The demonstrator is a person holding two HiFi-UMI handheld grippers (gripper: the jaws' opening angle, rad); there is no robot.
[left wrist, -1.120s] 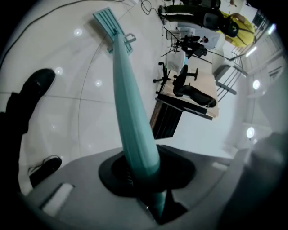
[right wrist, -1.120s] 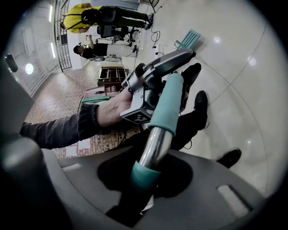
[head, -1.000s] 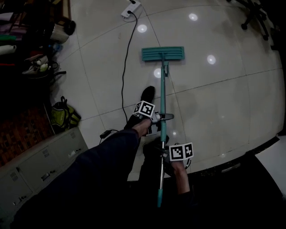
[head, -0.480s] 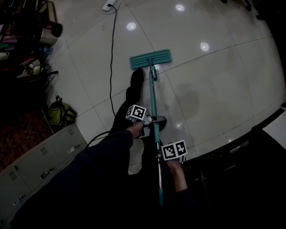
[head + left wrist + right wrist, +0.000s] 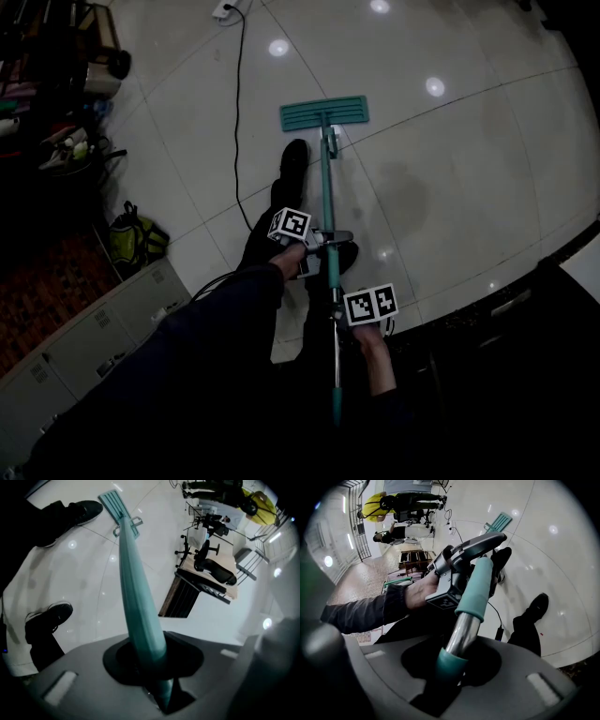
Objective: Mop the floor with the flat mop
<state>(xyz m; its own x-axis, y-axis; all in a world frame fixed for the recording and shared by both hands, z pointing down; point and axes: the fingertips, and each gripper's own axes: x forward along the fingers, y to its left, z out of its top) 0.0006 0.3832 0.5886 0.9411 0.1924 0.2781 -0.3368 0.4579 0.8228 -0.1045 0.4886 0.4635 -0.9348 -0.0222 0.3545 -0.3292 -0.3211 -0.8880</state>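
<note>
right hand-held gripper (image 5: pixel 337 319), nearest at 6 o'clock, clenched on the mop handle (image 5: pixel 327 192) near its upper end. left hand-held gripper (image 5: pixel 328 246) clenched farther along the teal shaft. mop head (image 5: pixel 323 113) flat on the tiled floor (image 5: pixel 450 187) toward 12 o'clock, with a black shoe (image 5: pixel 293 161) just beside it at its 7 o'clock.

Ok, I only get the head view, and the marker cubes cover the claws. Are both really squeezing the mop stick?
Observer: Yes. In the left gripper view, the left gripper is shut around the teal mop handle.
Operator: And the other one?
Observer: The right gripper is shut too, right where a teal sleeve meets the bare metal tube.
Operator: What's past the floor I can see?
Observer: The left gripper view shows a black office chair, seat and back.
</note>
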